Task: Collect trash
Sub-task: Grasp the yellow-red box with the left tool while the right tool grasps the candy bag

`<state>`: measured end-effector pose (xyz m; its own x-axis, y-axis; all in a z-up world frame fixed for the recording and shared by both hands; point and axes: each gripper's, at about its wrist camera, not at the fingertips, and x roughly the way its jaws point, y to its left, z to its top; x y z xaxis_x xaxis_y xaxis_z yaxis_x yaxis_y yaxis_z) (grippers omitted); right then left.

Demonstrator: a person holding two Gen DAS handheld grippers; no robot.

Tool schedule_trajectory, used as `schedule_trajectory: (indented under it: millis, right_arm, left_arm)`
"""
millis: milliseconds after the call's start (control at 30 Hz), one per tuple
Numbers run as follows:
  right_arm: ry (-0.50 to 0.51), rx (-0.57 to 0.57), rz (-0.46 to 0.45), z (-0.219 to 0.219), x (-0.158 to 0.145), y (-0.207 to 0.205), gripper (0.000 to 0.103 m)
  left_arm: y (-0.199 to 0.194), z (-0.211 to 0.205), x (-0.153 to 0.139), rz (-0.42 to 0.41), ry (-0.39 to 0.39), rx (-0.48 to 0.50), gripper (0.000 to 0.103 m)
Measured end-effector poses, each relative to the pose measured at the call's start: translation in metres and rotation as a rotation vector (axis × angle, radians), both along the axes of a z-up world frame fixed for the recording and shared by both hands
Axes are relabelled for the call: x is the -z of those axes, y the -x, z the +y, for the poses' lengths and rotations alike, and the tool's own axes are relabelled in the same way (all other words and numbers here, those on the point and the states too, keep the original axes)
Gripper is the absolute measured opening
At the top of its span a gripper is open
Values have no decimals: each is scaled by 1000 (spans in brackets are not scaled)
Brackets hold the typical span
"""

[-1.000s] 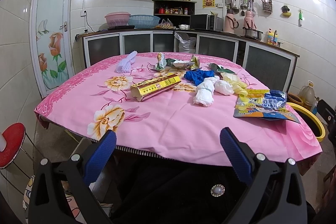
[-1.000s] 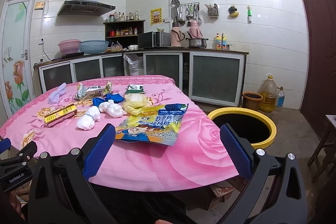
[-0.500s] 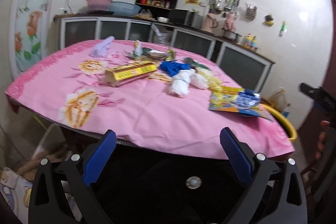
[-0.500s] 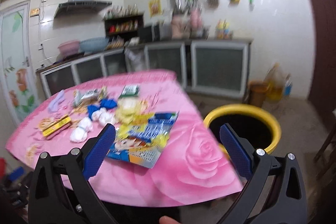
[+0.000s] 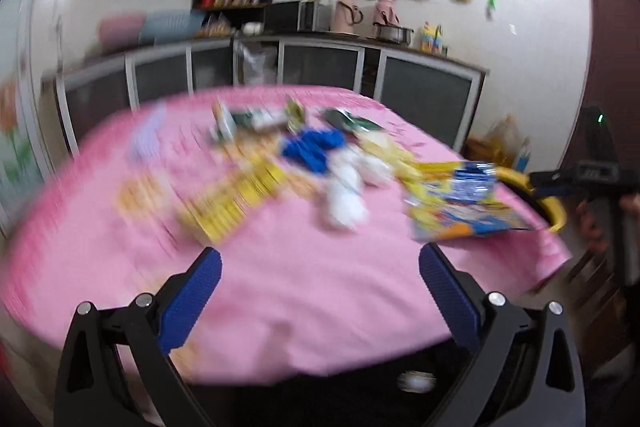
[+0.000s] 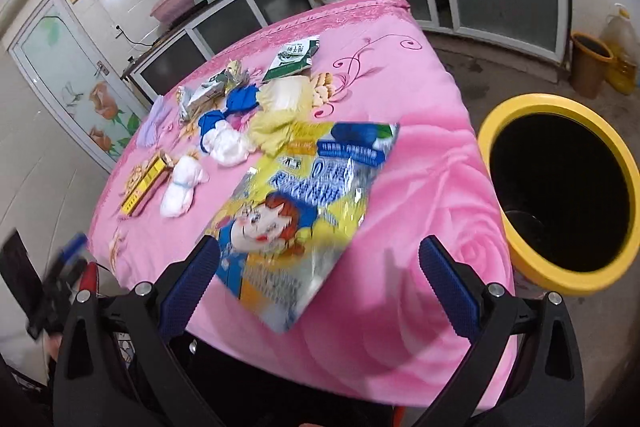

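Snack bag (image 6: 304, 215) flat, long axis toward table corner, both grippers' fingers (image 6: 188, 291) spread

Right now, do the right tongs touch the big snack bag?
Cannot tell. In the right wrist view the open right tongs hang around the bag, and no contact or gap shows plainly.

Bare cloth (image 6: 432, 195) btwn bag (image 6: 296, 211), bin (image 6: 560, 195), seemingly.

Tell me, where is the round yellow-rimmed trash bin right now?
In the right wrist view, the round yellow-rimmed trash bin stands on the floor at the right, beside the pink tablecloth's edge, nearest the large shiny cartoon snack bag.
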<state>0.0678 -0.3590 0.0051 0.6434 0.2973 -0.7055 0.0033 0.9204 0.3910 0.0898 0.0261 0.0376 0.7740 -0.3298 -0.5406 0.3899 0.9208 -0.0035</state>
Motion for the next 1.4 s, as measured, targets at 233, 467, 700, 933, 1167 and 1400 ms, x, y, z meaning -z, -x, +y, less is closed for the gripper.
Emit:
schedule_trajectory:
  millis: [233,467,700,933,1167,1400]
  right_arm:
    - [-105,-38,91,-3,10,-46,96]
    - [-83,-81,135,7,19,-72,96]
    - [-83,-93,174,4,30,-85,95]
    - [-70,-96,208,6,36,-89,40]
    - [-74,-105,205,8,36,-86,10]
    - [-98,-109,154,9,20,-76,7]
  left_arm:
    - [-100,16,-15,145,-198,163,96]
    - [-170,7,25,308,-212,197,95]
    - [-193,-19,55,395,-241,243,93]
    - [-200,-36,68,430,-281,261,57]
    - [-207,-30,64,467,-215,226,34]
    - [-199,-18,57,468,-164,226,27]
